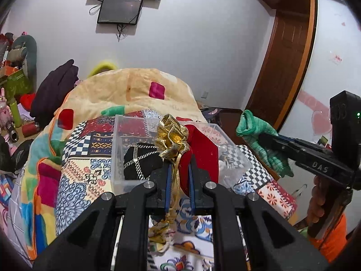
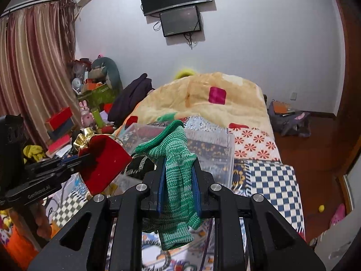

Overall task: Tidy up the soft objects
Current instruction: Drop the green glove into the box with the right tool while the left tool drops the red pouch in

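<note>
Light level: moderate, even indoor light in both views; colours read clearly.
Source: not in frame; seems overhead, judging by shadows under the wall screens (image 2: pixel 180 20).
Shadows: soft, falling downward on the white wall (image 1: pixel 191 40); dark underside on the left claw (image 1: pixel 179 169).
Glare: small highlights on the gold ribbon (image 1: pixel 172 135) and the clear plastic box (image 2: pixel 212 149); pale sheen on the glossy panel (image 1: pixel 334 45) at right.
Blur: patterned bedspread (image 2: pixel 180 262) at the near edge of the bed is smeared; the green knit cloth (image 2: pixel 178 180) is sharp.
Distortion: strong fisheye; door frame (image 1: pixel 291 52) and curtain (image 2: pixel 31 72) bow outward.
Vignette: black corners in both views.
</note>
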The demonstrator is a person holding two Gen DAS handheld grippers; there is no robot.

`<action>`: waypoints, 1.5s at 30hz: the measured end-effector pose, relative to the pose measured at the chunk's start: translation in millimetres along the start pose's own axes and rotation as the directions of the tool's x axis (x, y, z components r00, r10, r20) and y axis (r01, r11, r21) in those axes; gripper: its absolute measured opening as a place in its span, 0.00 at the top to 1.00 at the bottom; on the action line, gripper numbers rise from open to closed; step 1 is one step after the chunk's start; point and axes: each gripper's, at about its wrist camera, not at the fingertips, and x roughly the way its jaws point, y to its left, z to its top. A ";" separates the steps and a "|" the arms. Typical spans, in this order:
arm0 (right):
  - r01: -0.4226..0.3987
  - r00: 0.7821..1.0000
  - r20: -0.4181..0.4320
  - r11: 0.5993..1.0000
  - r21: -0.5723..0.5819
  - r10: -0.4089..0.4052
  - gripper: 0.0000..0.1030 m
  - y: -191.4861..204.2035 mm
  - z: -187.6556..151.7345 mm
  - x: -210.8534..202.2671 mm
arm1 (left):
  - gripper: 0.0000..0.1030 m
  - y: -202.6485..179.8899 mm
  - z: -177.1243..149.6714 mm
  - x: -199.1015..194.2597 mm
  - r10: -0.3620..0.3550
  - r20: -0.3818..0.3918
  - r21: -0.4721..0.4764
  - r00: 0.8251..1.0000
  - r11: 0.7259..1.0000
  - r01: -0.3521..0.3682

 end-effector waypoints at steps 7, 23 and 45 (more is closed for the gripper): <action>0.009 0.999 -0.043 1.000 0.008 -0.008 0.82 -2.0 7.5 33.0 | 0.88 2.8 10.3 33.6 0.022 -0.026 -0.019 0.999 1.000 -0.022; 0.044 0.984 -0.172 0.998 -0.046 -0.052 0.81 1.4 -4.4 87.5 | 0.84 17.7 1.8 102.8 0.118 -0.182 -0.008 0.976 0.993 -0.121; 0.078 0.993 -0.079 0.993 -0.084 -0.085 0.21 3.5 -28.5 6.6 | 0.21 6.3 -14.4 17.6 0.105 -0.053 0.042 0.993 0.994 -0.103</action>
